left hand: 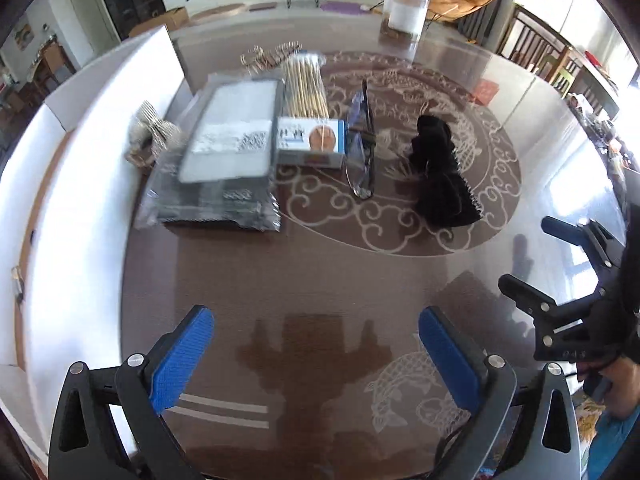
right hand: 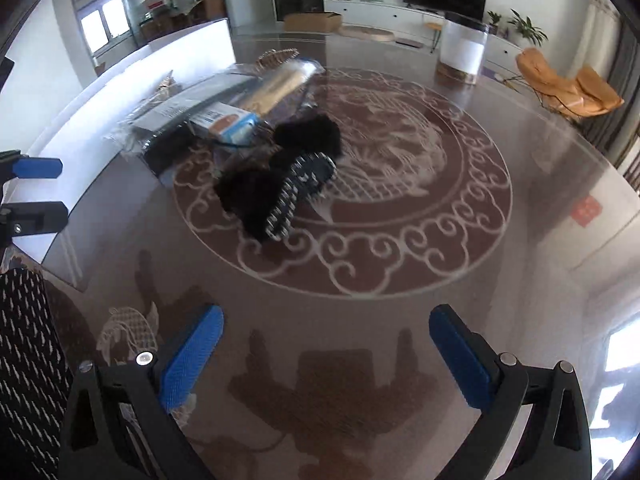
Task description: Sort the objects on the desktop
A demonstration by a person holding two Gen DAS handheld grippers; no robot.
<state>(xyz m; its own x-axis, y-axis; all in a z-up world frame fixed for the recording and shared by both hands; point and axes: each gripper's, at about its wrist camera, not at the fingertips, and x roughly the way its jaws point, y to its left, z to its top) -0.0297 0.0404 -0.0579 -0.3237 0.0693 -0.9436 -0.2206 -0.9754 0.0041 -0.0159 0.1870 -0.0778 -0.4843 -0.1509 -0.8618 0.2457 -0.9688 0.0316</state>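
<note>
- While both tools hover above the glossy brown table (left hand: 320, 280), the left gripper (left hand: 316, 356) is spread wide with nothing between its blue pads; the right gripper (right hand: 326, 356) likewise gapes, unloaded.
- Sorting items lie clustered at the table's far left: plastic-wrapped flat package (left hand: 224, 148), blue-and-white small box (left hand: 310, 140) touching it, bundle of wooden sticks (left hand: 304, 84) behind the box.
- Eyeglasses (left hand: 362, 148) lie just beside the box.
- Black furry spiked item (right hand: 280, 178) rests on the circular pattern, nearest the right gripper, unobstructed.
- Clear canister (right hand: 462, 50) stands well apart at the far edge.
</note>
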